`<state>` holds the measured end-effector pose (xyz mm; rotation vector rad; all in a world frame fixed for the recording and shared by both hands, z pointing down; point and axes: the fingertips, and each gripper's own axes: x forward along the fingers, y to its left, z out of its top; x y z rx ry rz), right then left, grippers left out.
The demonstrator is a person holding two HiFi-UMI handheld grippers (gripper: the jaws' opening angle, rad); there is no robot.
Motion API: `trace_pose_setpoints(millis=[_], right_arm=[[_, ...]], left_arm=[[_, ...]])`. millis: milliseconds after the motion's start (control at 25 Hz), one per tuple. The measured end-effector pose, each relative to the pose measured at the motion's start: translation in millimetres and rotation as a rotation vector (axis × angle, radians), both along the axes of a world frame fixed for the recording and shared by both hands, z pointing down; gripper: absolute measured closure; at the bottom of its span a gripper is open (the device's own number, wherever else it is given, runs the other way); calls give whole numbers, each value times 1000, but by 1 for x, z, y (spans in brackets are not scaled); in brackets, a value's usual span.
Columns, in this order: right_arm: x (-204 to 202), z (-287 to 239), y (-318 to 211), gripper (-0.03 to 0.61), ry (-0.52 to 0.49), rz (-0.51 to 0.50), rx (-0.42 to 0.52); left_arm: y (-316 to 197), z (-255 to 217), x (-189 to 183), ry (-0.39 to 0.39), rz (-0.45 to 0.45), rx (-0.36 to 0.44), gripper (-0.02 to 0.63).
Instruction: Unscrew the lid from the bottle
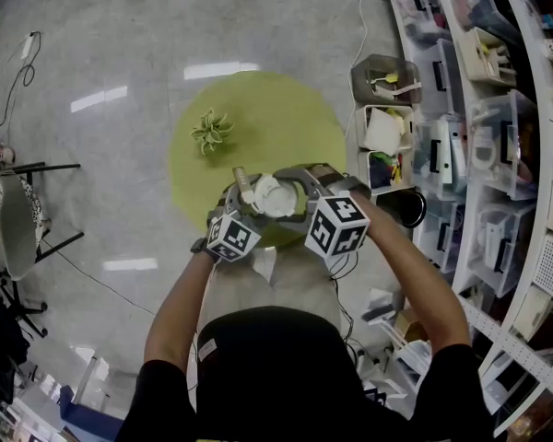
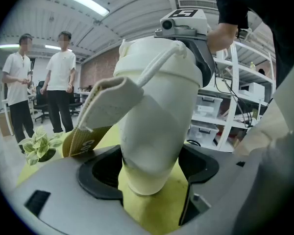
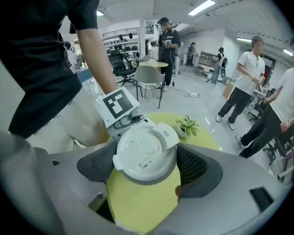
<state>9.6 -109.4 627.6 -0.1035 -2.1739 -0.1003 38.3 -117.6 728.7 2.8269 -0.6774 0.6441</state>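
Left gripper (image 2: 149,175): clamped on white bottle (image 2: 157,111), frame centre;
Right gripper (image 3: 147,166): pinching lid (image 3: 144,148);
Risk: bottle spins within left pads; lid won't loosen

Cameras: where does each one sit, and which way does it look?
Head view: on the person's head, looking steeply down at the green table; the left arm and right arm show.
Left gripper view: on the left gripper, looking along the bottle it clamps, from its bottom end; the right hand shows.
Right gripper view: on the right gripper, looking down onto the lid it clamps; the left arm shows.
Shared: both gripper views see the bottle, from opposite ends, and the plant.
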Motion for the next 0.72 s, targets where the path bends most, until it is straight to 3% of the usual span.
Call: trace_pose_setpoints(millis=[120, 240, 320, 360, 560, 720], right_arm=[[0, 1, 0, 195, 13, -8, 1], [0, 1, -1, 190, -1, 57, -16], [0, 1, 0, 107, -16, 131, -38], [0, 0, 1, 109, -27, 169, -37], [10, -10, -14, 126, -90, 493, 70], [10, -15, -10, 164, -132, 733, 89]], left_arm=[[0, 1, 0, 0, 1, -1, 241], [0, 0, 0, -2, 5, -3, 241], [1, 0, 1, -2, 8, -5, 241], [1, 0, 1, -3, 8, -6, 241], [1, 0, -1, -1, 5, -12, 241], [0, 0, -1, -3, 5, -15, 241]])
